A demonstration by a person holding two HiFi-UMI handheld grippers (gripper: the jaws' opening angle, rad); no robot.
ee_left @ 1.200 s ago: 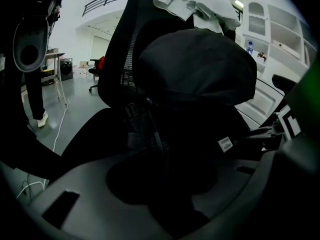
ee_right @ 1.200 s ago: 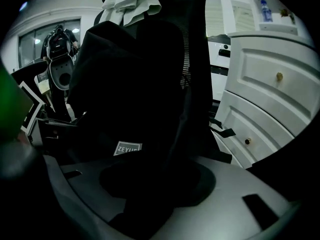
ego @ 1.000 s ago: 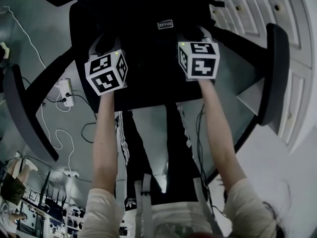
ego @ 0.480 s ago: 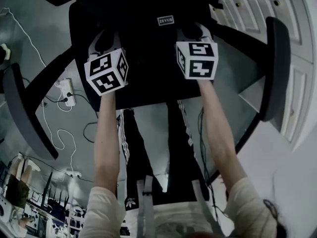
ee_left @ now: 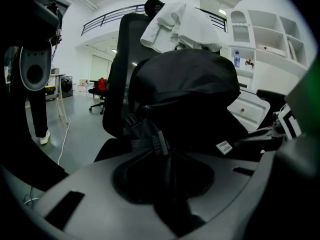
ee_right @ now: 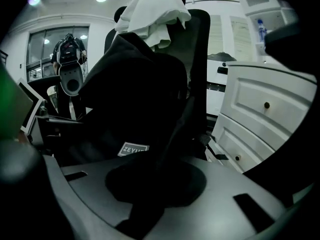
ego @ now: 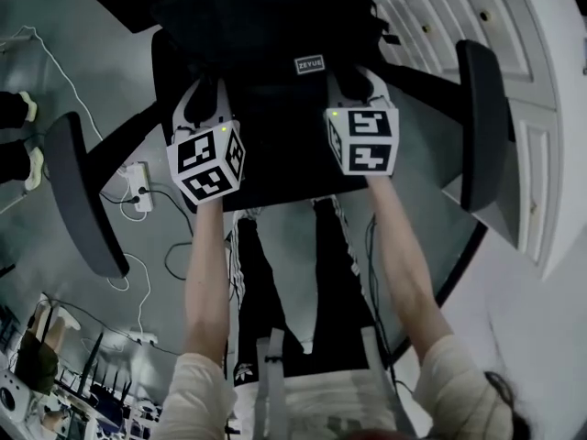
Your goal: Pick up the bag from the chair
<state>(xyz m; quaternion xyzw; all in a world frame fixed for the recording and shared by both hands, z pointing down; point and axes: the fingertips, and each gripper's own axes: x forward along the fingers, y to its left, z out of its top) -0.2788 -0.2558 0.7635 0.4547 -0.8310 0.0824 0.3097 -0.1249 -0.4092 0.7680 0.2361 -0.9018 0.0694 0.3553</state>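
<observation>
Bag (ego: 275, 26) higher off chair (ego: 83, 191) than before, left gripper (ego: 204, 88) and right gripper (ego: 354, 70) just closing tight on its straps (ee_left: 150, 140).

Items I cannot fully log:
- Bag (ego: 275, 99): top cut off by the head view's upper edge. Black on black, so its outline seems to merge with the backrest.
- Chair (ego: 78, 191): seat mostly hidden under the bag, backrest top covered by white cloth (ee_left: 180, 26).
- Bottle (ee_left: 237, 59): label too small to read.
</observation>
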